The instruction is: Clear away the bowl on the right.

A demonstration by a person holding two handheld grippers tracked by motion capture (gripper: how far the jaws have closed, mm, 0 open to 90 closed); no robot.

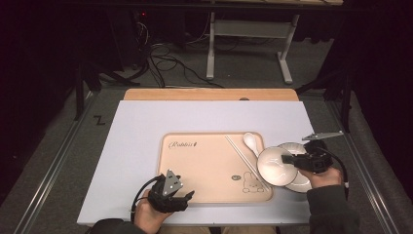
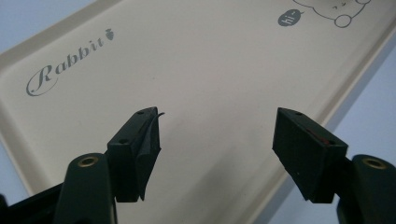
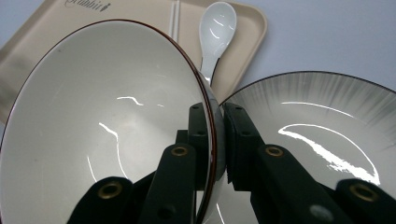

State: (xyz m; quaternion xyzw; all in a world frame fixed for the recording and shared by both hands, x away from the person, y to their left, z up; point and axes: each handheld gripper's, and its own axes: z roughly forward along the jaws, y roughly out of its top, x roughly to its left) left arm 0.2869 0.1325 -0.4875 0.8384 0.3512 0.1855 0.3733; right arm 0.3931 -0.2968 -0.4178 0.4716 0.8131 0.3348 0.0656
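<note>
A beige tray [image 1: 195, 165] printed "Rabbit" lies mid-table, seen close in the left gripper view as tray [image 2: 210, 65]. A white spoon [image 1: 252, 143] and white chopsticks [image 1: 241, 153] rest at its right side; the spoon [image 3: 215, 28] lies beyond the bowl. My right gripper [image 1: 288, 159] is shut on the rim of a white bowl [image 1: 275, 166] with a dark red edge, held tilted over the tray's right edge and a grey-rimmed plate [image 1: 301, 180]. The bowl [image 3: 102, 121] is pinched by the right gripper [image 3: 215, 112], with the plate [image 3: 322, 126] behind. My left gripper [image 1: 187, 195] [image 2: 217, 128] stands open over the tray's near edge, holding nothing.
The tray sits on a white mat [image 1: 141, 141] over a wooden table [image 1: 209, 94]. Cables [image 1: 170, 63] and a white stand [image 1: 248, 44] are on the floor beyond. Metal rails [image 1: 48, 170] run along both sides.
</note>
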